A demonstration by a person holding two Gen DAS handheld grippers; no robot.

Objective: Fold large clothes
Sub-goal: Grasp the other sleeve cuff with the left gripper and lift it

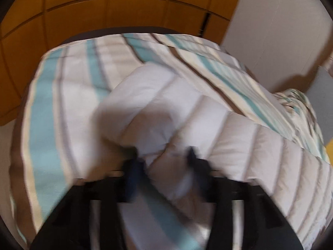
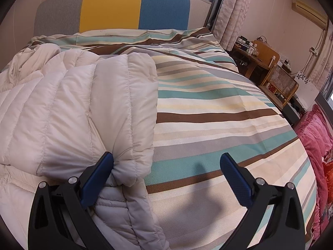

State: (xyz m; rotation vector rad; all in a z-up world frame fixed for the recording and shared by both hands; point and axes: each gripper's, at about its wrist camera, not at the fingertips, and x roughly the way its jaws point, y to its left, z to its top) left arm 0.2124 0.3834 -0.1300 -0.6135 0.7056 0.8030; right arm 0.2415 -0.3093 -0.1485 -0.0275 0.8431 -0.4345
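At the bottom of the left wrist view the left gripper [image 1: 164,156] has its jaws drawn in on a bunched ridge of the white puffer jacket [image 1: 166,108]; blur hides whether the pads truly bite, but the fabric puckers between them, likely a grip taken to lift that part over for a fold. In the right wrist view the right gripper [image 2: 169,162] has its jaws spread wide, its left finger [image 2: 97,179] touching the jacket's cuffed edge at lower left, its right one over bare cover, probably steadying rather than holding. The jacket lies on the striped bedcover [image 2: 218,108], filling the left half. Beyond, a grey, yellow and blue headboard [image 2: 112,4] tops the frame, curtains [image 2: 231,10] and cluttered wooden furniture [image 2: 264,60] upper right, pink cushions [image 2: 314,141] at the right edge.
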